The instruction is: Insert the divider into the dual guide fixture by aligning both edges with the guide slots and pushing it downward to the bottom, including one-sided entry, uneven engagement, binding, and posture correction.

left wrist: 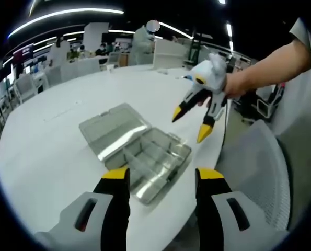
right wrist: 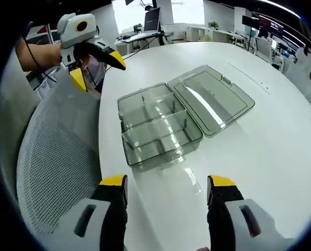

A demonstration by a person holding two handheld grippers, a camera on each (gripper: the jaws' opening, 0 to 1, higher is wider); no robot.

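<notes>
An open clear plastic compartment box [left wrist: 158,159] [right wrist: 155,125] lies on the white table, its lid [left wrist: 113,128] [right wrist: 212,99] folded flat beside it. Thin clear dividers [right wrist: 174,106] stand inside the base. A faint clear flat piece [right wrist: 186,170], possibly a loose divider, lies on the table just in front of the box. My left gripper [left wrist: 163,178] is open and empty, short of the box; in the right gripper view the left gripper [right wrist: 95,65] hangs past the table edge. My right gripper [right wrist: 167,183] is open and empty, and a hand holds the right gripper [left wrist: 197,115] above the table edge.
The round white table [left wrist: 56,151] [right wrist: 270,151] is bare around the box. A grey mesh chair [left wrist: 254,162] [right wrist: 56,157] stands against the table edge near the box. Office desks and people are far behind.
</notes>
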